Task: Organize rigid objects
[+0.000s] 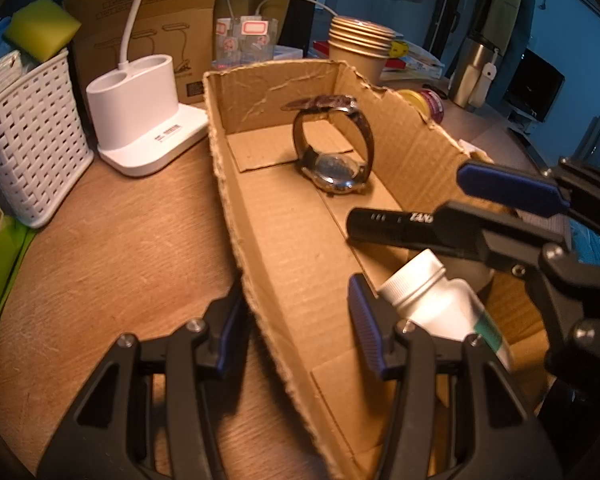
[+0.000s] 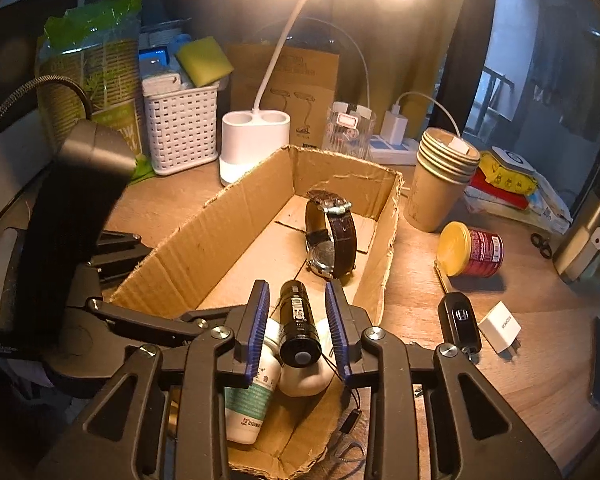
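Observation:
An open cardboard box (image 1: 288,248) lies on the wooden desk. A brown-strapped wristwatch (image 1: 332,152) (image 2: 330,236) stands on its side at the box's far end. At the near end lie white bottles (image 1: 432,300) (image 2: 260,392). A black flashlight (image 2: 300,336) (image 1: 396,228) rests over them, between the fingers of my right gripper (image 2: 298,316). A small gap shows on each side, so the gripper is open. My left gripper (image 1: 296,322) straddles the box's left wall. Its left pad is by the wall, its right pad (image 1: 364,320) stands clear inside the box.
Left of the box stand a white woven basket (image 1: 28,152) and a white lamp base (image 1: 140,120). To the right are stacked paper cups (image 2: 440,184), a red can with a yellow lid (image 2: 472,250), a car key (image 2: 460,320), a white charger (image 2: 500,326) and a steel flask (image 2: 588,236).

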### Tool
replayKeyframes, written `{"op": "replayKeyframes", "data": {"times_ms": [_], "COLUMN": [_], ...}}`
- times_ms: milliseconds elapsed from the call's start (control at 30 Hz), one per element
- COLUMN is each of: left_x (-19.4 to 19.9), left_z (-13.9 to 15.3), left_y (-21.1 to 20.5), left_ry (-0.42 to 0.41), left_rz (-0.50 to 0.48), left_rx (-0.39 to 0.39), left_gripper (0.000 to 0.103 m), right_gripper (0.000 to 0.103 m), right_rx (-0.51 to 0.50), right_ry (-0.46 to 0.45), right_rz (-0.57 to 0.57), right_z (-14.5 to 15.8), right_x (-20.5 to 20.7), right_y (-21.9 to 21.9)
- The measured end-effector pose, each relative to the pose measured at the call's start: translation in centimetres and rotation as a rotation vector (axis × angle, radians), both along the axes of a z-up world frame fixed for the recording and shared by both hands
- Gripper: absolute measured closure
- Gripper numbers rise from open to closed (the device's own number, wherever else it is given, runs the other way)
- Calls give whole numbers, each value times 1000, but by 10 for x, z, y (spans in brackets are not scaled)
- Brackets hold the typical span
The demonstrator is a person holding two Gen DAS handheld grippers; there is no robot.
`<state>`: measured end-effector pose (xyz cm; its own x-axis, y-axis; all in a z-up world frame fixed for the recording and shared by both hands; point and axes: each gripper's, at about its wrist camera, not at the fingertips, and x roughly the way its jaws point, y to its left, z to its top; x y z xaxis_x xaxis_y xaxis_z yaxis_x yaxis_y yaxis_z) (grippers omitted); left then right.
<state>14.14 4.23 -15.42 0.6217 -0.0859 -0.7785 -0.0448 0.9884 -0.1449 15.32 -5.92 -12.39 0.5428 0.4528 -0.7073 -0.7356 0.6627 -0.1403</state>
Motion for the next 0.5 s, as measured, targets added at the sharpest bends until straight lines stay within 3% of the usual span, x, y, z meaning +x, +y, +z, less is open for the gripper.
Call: {"op": "replayKeyframes", "data": {"times_ms": [500], "left_x": [0], "left_z": [0], "left_y": [0], "left_ry": [0], "left_rz": [0], "left_rx": [0], "left_gripper": [52], "right_gripper": [72], "right_rx": [73], "right_ry": [-4], "right_rz": [-60], "right_z": [11], "right_x": [9], "right_y": [-20]}}
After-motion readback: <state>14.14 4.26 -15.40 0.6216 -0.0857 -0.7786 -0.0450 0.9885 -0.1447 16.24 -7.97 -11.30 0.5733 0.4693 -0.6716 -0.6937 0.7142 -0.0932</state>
